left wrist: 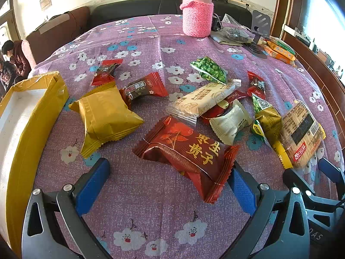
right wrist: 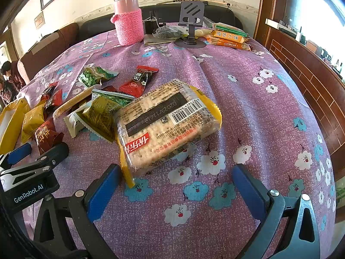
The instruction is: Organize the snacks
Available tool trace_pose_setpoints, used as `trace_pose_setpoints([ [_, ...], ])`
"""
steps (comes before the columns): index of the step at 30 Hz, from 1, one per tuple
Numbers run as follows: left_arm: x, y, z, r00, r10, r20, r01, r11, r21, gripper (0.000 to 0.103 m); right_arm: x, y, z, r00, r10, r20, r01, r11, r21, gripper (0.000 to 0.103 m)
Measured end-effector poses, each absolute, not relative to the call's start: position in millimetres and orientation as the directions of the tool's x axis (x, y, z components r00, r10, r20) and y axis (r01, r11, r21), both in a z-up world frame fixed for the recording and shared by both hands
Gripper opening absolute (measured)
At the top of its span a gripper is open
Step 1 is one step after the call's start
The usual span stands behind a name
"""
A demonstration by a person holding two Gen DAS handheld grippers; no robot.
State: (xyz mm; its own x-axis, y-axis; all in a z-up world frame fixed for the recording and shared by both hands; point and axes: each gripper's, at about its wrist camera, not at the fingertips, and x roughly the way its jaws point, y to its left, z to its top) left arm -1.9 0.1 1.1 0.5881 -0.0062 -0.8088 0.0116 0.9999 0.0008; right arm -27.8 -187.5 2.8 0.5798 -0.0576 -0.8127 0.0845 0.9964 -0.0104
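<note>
Stretching across both views, a purple flowered tablecloth covers the table; its right half lies bare out to the edge beside a brown panelled wall, giving wide free room there. The near strip in front of both tools is bare cloth too. The left gripper has its blue fingers spread wide, holding nothing, with a dark red snack packet lying just ahead between them. The right gripper is likewise spread and empty; a clear cracker pack with a yellow end lies just ahead, its corner beside the left finger. Left of the cracker pack the snacks crowd together: a green pea packet, a cream bar, a white packet, small red candies and a gold packet. At the far left edge sits a yellow-taped box, open, its white inside showing nothing. Far back stand a pink knit-sleeved flask, a phone stand and orange biscuit packs
</note>
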Motion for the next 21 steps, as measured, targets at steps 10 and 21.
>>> trace_pose_setpoints([
  [10,-1.8,0.1,1.1,0.588,-0.006,-0.809,0.012,1.000,0.001,0.103,-28.1,-187.5,3.0,0.580,-0.058,-0.813,0.085,0.996,-0.010,0.103],
  [21,-2.3,2.1,0.5,0.588,-0.006,-0.809,0.007,1.000,-0.003,0.103,-28.0,-187.5,3.0,0.579,-0.058,-0.813,0.085,0.996,-0.011,0.103],
])
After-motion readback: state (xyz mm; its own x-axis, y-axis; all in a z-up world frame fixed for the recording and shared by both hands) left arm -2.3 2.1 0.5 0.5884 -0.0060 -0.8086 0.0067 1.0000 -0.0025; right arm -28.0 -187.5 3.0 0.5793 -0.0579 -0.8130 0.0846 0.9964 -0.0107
